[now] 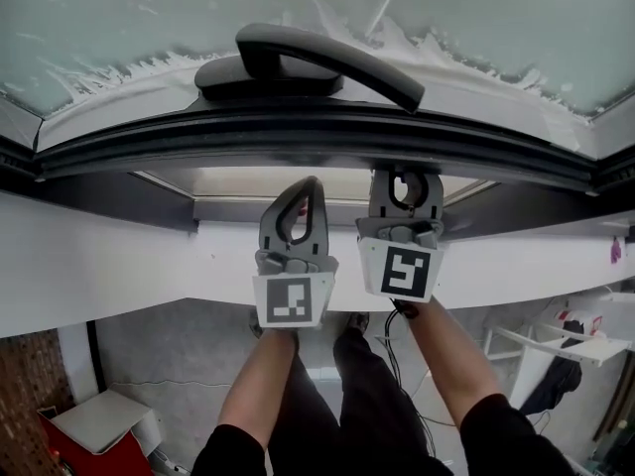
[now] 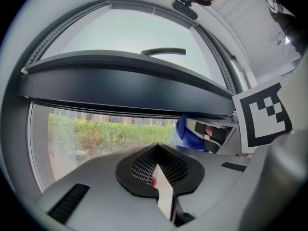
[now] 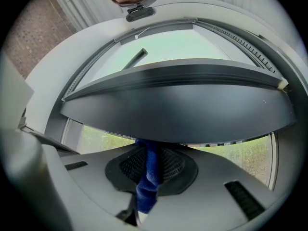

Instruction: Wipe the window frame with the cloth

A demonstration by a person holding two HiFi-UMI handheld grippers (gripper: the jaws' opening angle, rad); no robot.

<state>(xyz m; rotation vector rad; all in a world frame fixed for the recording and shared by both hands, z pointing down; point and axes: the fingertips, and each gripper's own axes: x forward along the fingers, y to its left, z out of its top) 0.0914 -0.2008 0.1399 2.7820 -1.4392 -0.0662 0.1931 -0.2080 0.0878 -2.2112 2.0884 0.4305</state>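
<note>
Pinching blue cloth [image 3: 147, 177], right gripper [image 1: 402, 194] tips hidden under window frame [image 1: 298, 137]

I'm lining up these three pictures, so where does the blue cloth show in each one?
Head view: not visible; no blue shows at the right gripper.
Left gripper view: blue cloth right of centre, under the dark window frame.
Right gripper view: low centre, pinched in the claw, reaching that frame.
Shared landmark: the window handle.
</note>
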